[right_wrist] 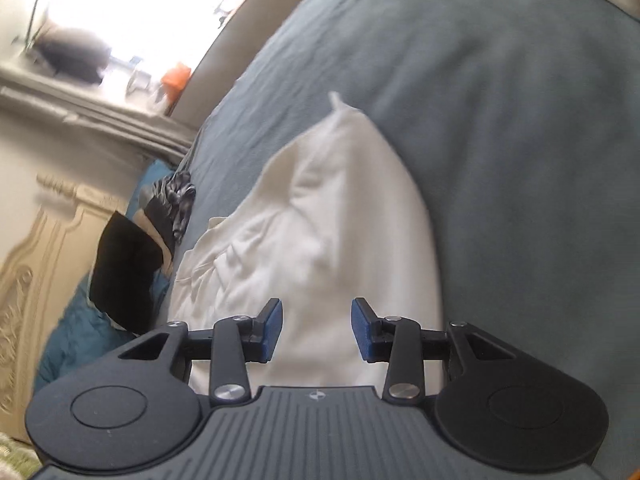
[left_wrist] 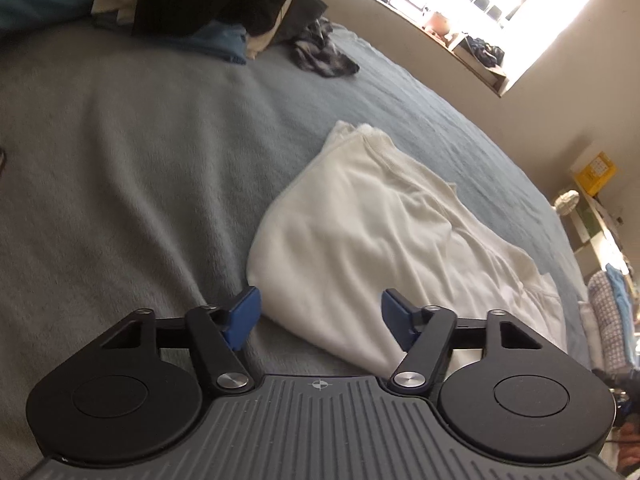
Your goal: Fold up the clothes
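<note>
**Both jaws spread over a doubled white garment: snag risk**

Soft white cotton garment (left_wrist: 372, 232) lies doubled and rumpled on the grey-blue blanket (left_wrist: 120, 160). Its near edge sits between my left gripper (left_wrist: 318, 318) jaws, released, holding nothing. Right gripper (right_wrist: 316, 330) likewise spread above the cloth. A shallow pinch may catch only one layer, or blanket too, skewing the fold.
</note>
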A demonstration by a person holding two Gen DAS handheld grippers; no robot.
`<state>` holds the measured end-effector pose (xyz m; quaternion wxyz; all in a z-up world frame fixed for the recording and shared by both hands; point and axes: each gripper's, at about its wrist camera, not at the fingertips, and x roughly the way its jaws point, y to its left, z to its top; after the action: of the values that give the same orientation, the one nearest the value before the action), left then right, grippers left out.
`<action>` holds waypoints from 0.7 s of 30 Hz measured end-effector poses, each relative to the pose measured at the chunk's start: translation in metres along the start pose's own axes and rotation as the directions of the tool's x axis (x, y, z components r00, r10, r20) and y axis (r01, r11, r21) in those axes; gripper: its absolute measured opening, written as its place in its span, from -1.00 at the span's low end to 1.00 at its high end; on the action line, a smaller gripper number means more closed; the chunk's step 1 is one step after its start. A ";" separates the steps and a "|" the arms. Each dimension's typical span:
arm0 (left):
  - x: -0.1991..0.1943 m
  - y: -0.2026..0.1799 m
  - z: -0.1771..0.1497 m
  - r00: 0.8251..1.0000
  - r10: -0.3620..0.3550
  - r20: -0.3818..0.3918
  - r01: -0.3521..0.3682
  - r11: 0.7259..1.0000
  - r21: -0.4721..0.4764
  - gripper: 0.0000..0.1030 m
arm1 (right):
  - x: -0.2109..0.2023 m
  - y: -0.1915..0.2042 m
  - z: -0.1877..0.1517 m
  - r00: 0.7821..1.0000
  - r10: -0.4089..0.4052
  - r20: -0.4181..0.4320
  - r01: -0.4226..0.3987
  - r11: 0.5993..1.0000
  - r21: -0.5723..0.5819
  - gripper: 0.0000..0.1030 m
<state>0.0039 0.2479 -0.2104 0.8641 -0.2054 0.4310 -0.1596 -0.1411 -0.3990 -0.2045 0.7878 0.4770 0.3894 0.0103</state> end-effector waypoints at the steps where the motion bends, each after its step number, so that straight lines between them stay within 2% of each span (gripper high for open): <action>1: 0.001 0.003 -0.001 1.000 -0.010 -0.003 0.010 1.000 -0.017 0.23 | -0.007 -0.007 -0.006 1.000 -0.005 -0.007 0.005 0.999 0.033 -0.21; 4: 0.005 0.011 -0.005 0.999 -0.040 -0.011 0.040 0.997 -0.068 0.21 | -0.017 -0.022 -0.024 0.999 -0.027 -0.032 0.030 0.993 0.113 -0.20; 8: 0.010 0.023 -0.010 0.997 -0.081 -0.019 0.078 0.988 -0.136 0.15 | -0.003 -0.043 -0.046 0.996 0.025 -0.085 -0.003 0.968 0.252 -0.20; 10: 0.013 0.029 -0.012 0.997 -0.070 -0.019 0.065 0.983 -0.173 0.04 | 0.006 -0.051 -0.055 0.993 0.048 -0.109 -0.011 0.950 0.312 -0.20; 12: 0.012 0.031 -0.013 0.998 -0.060 0.006 0.060 0.980 -0.190 0.03 | 0.014 -0.059 -0.058 0.991 0.062 -0.115 -0.018 0.937 0.348 -0.20; 16: 0.009 0.035 -0.013 0.998 -0.059 0.033 0.065 0.971 -0.228 -0.02 | 0.020 -0.081 -0.059 0.989 0.121 -0.082 -0.067 0.874 0.481 -0.21; 21: 0.008 0.039 -0.014 0.997 -0.064 0.040 0.072 0.962 -0.262 -0.05 | 0.010 -0.101 -0.070 0.989 0.143 -0.022 -0.105 0.813 0.572 -0.22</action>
<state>0.0012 0.2746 -0.2429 0.8297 -0.3354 0.4276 -0.1272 -0.2134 -0.3981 -0.3039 0.5944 0.7141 0.3676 -0.0399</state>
